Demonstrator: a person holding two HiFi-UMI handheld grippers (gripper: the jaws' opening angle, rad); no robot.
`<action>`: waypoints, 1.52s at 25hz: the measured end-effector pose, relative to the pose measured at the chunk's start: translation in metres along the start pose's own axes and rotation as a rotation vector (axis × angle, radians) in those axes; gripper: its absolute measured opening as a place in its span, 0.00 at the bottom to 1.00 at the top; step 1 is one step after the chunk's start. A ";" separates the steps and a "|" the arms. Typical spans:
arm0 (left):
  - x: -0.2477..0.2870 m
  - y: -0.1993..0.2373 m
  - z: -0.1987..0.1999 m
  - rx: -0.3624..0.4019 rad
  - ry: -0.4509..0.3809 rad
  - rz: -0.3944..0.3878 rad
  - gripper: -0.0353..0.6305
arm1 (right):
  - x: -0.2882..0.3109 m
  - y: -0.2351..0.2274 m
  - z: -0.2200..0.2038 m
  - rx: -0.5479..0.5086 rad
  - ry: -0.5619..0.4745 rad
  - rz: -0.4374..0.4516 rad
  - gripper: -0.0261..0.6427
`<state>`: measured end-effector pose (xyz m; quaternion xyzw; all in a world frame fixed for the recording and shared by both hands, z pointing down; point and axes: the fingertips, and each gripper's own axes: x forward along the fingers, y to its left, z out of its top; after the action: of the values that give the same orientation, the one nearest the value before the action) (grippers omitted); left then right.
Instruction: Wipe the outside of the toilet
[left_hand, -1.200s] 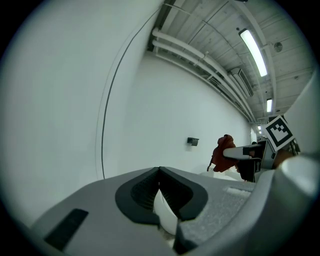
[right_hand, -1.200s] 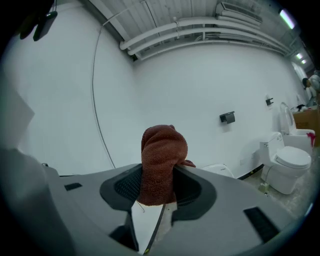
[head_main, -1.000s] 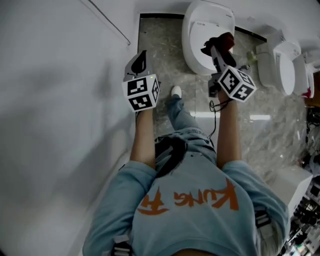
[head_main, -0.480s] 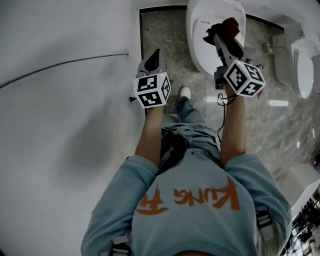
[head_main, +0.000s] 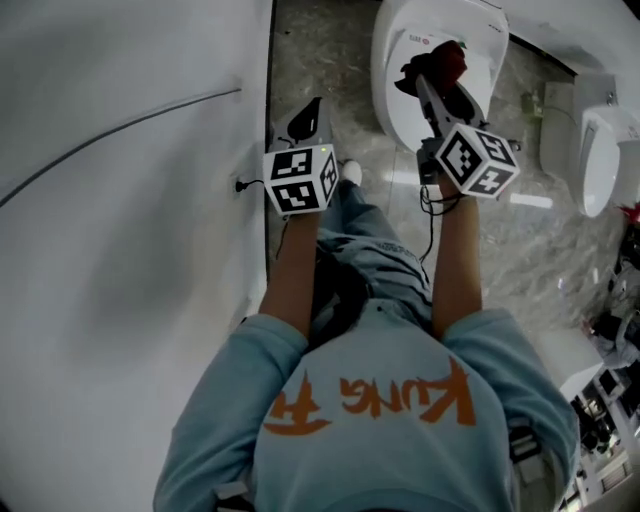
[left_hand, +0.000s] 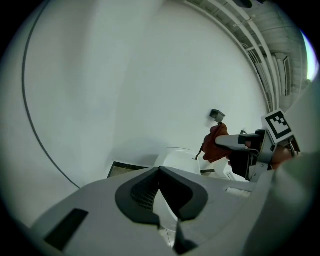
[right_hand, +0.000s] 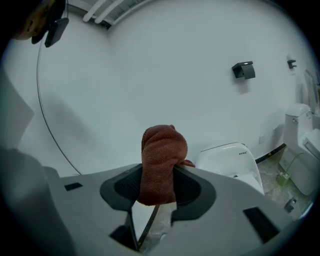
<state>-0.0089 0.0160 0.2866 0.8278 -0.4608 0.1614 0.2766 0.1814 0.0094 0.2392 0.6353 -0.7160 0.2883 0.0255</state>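
1. Your right gripper (right_hand: 158, 176) has its jaws clamped on the cloth (right_hand: 163, 150). The cloth is a dark red terry wad that bulges up past the jaw tips at the centre of the right gripper view.
2. Your left gripper (left_hand: 160, 171) is empty, with its jaws closed tip to tip. In the head view it hangs at upper centre, beside the wall (head_main: 130, 200) and apart from the toilet.
3. The toilet (head_main: 398, 95) stands at the top of the head view, right of centre, with its lid down. The cloth sits over the lid there; I cannot tell whether it touches.
4. Expect the cloth to be soft, light and floppy. It probably squashes flat under pressure and drags on the surface, so it could creep out of the jaws.
5. The grip is on the middle of the bunch, and that looks sound. Work with the wad that sticks out in front, so the hard jaw tips stay off the toilet.
6. The toilet is likely hard, glazed and slick, and it sits heavy on the floor (head_main: 330, 60). It needs no holding, and you can press on the bowl wall.
7. The lid is probably thinner and hinged, so judge it less firm and go lighter there.
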 end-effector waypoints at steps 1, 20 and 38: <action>0.009 0.005 -0.005 -0.012 0.009 0.000 0.05 | 0.006 -0.004 -0.005 -0.014 0.019 -0.012 0.29; 0.163 0.068 -0.148 -0.125 0.242 -0.057 0.05 | 0.120 -0.042 -0.181 -0.168 0.391 -0.053 0.29; 0.233 0.133 -0.212 -0.147 0.362 -0.060 0.05 | 0.245 -0.043 -0.290 -0.597 0.660 0.082 0.29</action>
<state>-0.0031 -0.0690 0.6181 0.7763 -0.3889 0.2653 0.4192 0.0786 -0.0815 0.5960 0.4453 -0.7457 0.2573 0.4235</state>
